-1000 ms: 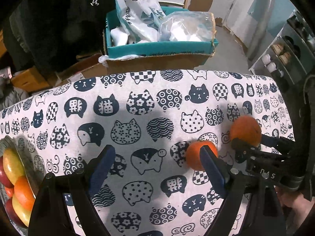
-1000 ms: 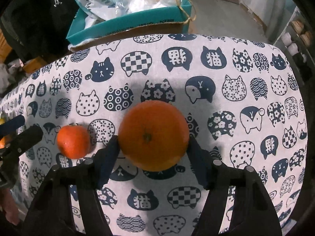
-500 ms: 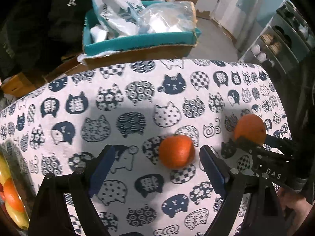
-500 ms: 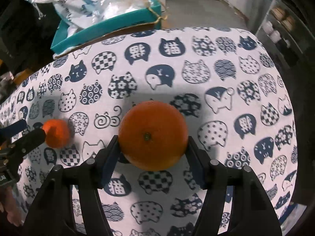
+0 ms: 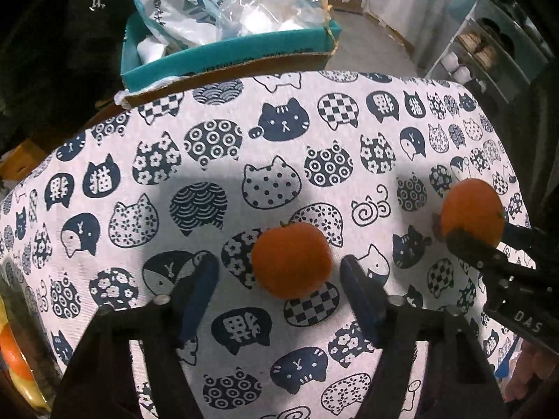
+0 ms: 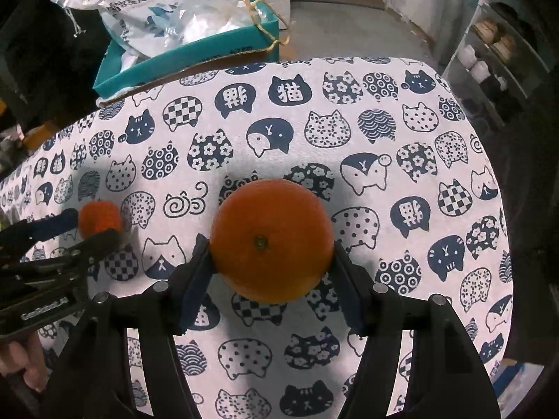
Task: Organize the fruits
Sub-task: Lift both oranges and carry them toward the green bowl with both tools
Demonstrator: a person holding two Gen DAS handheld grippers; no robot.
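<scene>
Closing on the small orange (image 5: 291, 260) resting on the tabletop (image 5: 314, 132), the left hand-held gripper (image 5: 279, 279), pads not yet touching, should centre first, while the right hand-held gripper (image 6: 270, 265) clamps the large orange (image 6: 270, 241).

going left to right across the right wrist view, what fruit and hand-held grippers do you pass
left hand-held gripper → small orange between its fingers → big orange held in the right hand-held gripper
</scene>
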